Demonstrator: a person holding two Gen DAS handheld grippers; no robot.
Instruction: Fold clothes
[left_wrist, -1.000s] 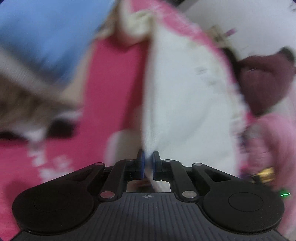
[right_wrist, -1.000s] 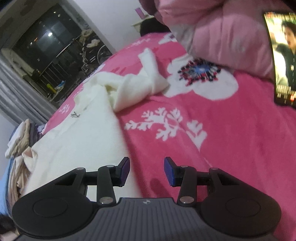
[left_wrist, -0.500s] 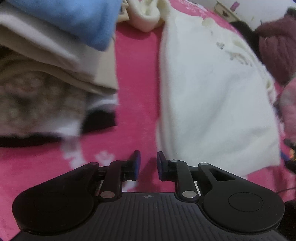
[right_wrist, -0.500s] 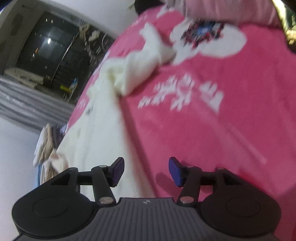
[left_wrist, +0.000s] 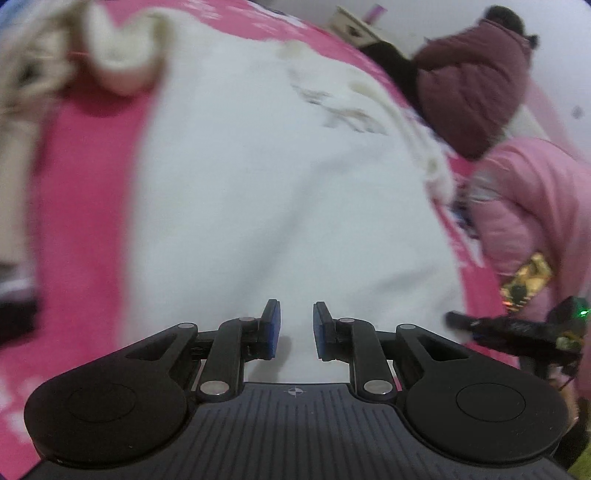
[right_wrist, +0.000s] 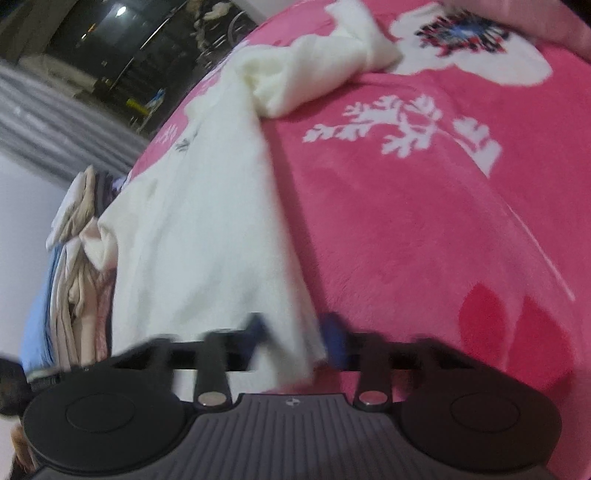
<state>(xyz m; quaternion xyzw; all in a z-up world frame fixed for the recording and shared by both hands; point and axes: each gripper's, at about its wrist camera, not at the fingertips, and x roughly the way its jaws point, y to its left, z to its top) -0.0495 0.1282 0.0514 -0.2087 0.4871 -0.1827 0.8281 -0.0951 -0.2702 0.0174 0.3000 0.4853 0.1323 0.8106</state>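
A white garment (left_wrist: 277, 184) lies spread flat on the pink blanket (left_wrist: 85, 177). My left gripper (left_wrist: 295, 328) hovers over the garment's near part, its jaws a narrow gap apart with nothing pinched between them. In the right wrist view the same garment (right_wrist: 207, 221) runs away from me, one sleeve (right_wrist: 317, 74) bunched at the far end. My right gripper (right_wrist: 295, 336) is at the garment's near corner. Its blurred jaws are closing, and the hem fills the gap between the pads.
A stack of folded clothes (right_wrist: 74, 258) sits at the bed's left edge. A person in a maroon jacket (left_wrist: 472, 85) is beyond the bed, with pink padded cloth (left_wrist: 528, 206) on the right. The blanket (right_wrist: 424, 240) right of the garment is bare.
My left gripper let go of the white cloth, opened a little and swung right over the garment. My right gripper sank to the garment's corner and its jaws came in around the hem.
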